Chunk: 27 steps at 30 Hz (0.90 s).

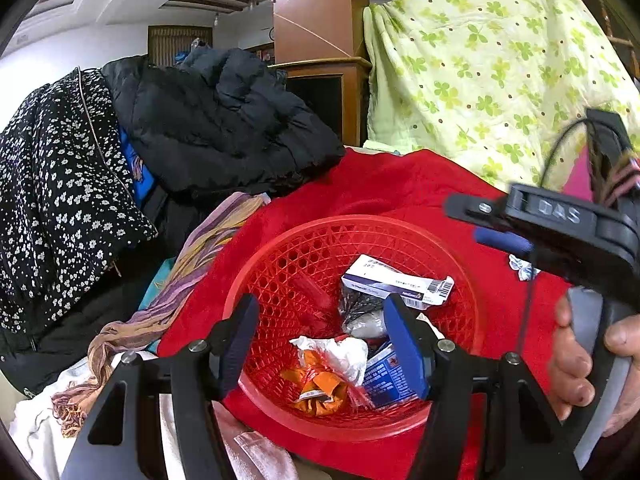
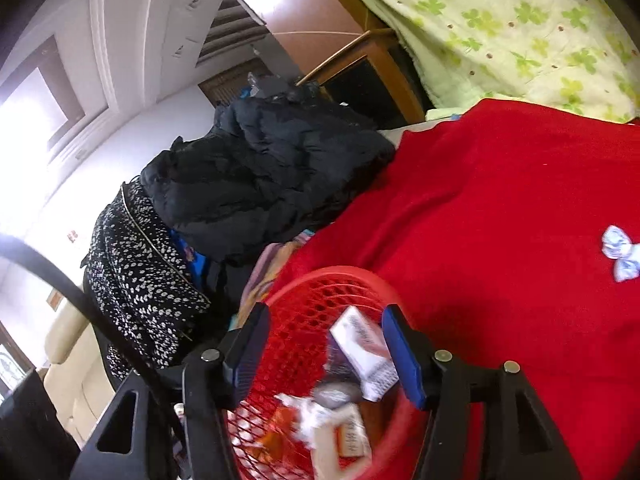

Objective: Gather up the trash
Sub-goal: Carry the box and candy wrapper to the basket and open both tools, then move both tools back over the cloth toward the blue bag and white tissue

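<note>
Over red mesh basket on red blanket: left gripper spread wide, nothing gripped, crumpled white-and-orange wrapper lying below between its pads. Right gripper likewise parted, empty, above white carton inside basket. Blue-white candy wrapper on blanket, well apart, rightward.

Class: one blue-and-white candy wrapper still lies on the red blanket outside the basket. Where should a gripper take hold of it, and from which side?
Probably pinch the blue-and-white wrapper at its narrow twisted waist, coming from above. It lies flat on the red blanket with both ends flared, so fingers can close across the middle.
</note>
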### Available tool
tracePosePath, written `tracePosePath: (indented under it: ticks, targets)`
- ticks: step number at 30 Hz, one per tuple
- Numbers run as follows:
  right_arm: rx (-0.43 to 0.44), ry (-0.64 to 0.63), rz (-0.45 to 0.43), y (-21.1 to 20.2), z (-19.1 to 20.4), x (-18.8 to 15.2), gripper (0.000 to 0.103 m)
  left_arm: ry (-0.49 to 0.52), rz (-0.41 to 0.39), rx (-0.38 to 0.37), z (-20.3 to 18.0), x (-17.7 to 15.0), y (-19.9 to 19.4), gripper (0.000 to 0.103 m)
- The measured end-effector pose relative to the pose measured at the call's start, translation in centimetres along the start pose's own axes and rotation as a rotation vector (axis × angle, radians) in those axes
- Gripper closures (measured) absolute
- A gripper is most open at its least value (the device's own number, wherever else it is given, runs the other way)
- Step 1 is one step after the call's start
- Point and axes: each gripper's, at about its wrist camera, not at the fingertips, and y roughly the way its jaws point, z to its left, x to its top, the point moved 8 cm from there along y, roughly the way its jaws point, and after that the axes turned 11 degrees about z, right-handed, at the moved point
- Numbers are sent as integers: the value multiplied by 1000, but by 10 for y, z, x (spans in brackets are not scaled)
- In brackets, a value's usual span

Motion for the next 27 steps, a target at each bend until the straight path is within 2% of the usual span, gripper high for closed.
tracePosePath:
  ticks: [4, 15, 19, 27]
  targets:
    - [-30, -7, -21, -28, -20, -2, 41, 16, -15, 7, -8, 1, -8, 29]
    - [-224, -38, -119, -125, -100, -2, 40, 110, -52, 11, -55, 10, -28, 28]
    - [-266, 22, -164, -156, -142, -6, 40, 149, -59, 2, -78, 12, -32, 27]
    - [-280, 196, -230, -192, -217, -18, 40, 245, -60, -1, -127, 13, -34, 27]
